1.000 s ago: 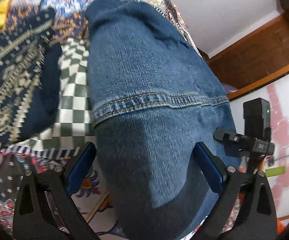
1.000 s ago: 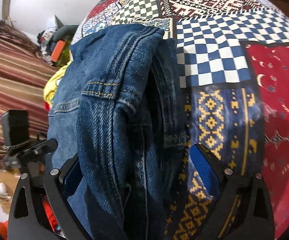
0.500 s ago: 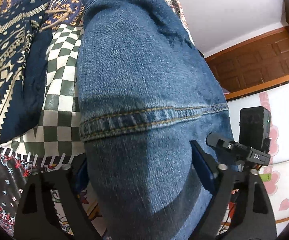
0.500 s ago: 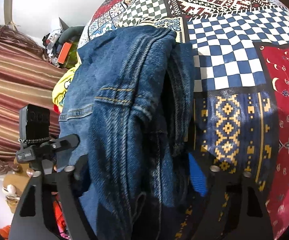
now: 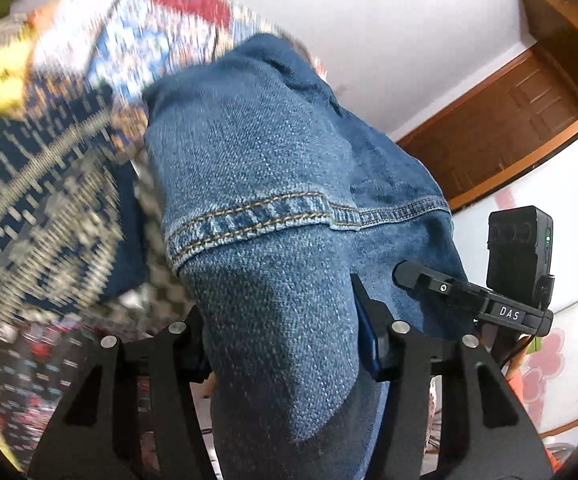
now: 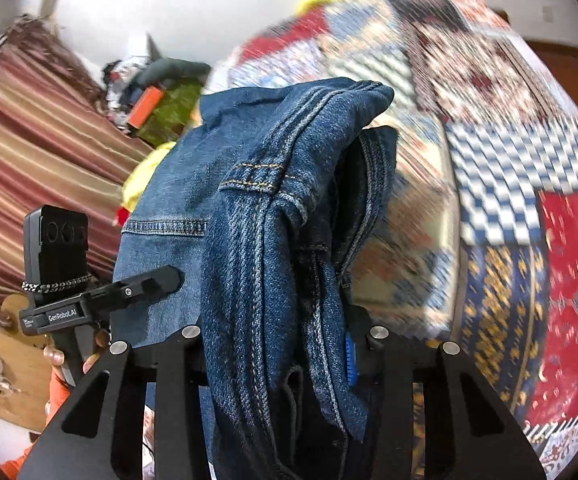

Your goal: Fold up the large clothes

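Note:
A pair of blue jeans (image 5: 257, 184) fills the middle of the left wrist view, with a stitched hem band across it. My left gripper (image 5: 285, 344) is shut on a thick fold of the denim, lifted off the patchwork bedspread (image 5: 41, 200). In the right wrist view the jeans (image 6: 257, 216) hang bunched, seams and a pocket edge showing. My right gripper (image 6: 281, 344) is shut on that bunch, above the bedspread (image 6: 529, 184). The other gripper shows at the edge of each view.
A yellow garment (image 6: 145, 176) lies behind the jeans. Striped curtains (image 6: 29, 140) and clutter with an orange item (image 6: 145, 108) stand at the left. A wooden door (image 5: 509, 112) and white wall are at the right of the left wrist view.
Both grippers have closed from open onto the jeans. Both have risen and tilted with the denim; the bedspread has dropped away and blurs.

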A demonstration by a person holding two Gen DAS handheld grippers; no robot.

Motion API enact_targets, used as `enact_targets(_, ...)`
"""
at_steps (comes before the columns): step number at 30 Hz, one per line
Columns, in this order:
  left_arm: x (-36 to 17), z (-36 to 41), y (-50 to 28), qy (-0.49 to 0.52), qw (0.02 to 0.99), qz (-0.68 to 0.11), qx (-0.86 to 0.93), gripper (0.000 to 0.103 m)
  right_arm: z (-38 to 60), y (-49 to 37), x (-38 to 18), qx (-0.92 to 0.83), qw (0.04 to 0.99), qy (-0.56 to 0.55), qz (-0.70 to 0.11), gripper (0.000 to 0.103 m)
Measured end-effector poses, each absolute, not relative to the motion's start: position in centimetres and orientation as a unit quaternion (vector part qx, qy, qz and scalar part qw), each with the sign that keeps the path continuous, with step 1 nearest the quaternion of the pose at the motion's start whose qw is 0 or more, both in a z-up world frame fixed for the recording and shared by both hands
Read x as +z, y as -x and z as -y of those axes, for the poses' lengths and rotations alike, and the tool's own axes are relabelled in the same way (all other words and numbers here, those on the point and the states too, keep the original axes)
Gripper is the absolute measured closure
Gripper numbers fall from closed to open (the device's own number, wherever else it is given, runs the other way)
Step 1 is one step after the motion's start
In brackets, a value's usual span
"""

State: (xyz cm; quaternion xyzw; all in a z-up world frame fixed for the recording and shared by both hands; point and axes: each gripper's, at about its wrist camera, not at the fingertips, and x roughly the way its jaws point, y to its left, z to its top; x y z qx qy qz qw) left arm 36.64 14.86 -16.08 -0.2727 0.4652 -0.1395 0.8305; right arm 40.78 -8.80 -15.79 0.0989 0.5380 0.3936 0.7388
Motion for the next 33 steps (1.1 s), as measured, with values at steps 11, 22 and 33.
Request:
enact_targets(11, -7.9, -26.3, -34.9, 0.229, 0.891, -0.383, -0.083, 0.049, -3.0, -41.5, -10.1, 0.459, 0.762, -0.077, -0.45, 0.065)
enact_targets(22, -21.8, -35.4, -39.5, 0.262, 0.843, -0.469, -0.024, 0.047, -13.3, -46.0, -22.4, 0.443, 0.719, -0.072, -0.531, 0.065)
enact_targets(33, -26.9, -35.8, -35.7, 0.262, 0.827, -0.497, 0.02, 0.02, -11.7, -45.6, -27.7, 0.416, 0.715, 0.0, -0.562, 0.048)
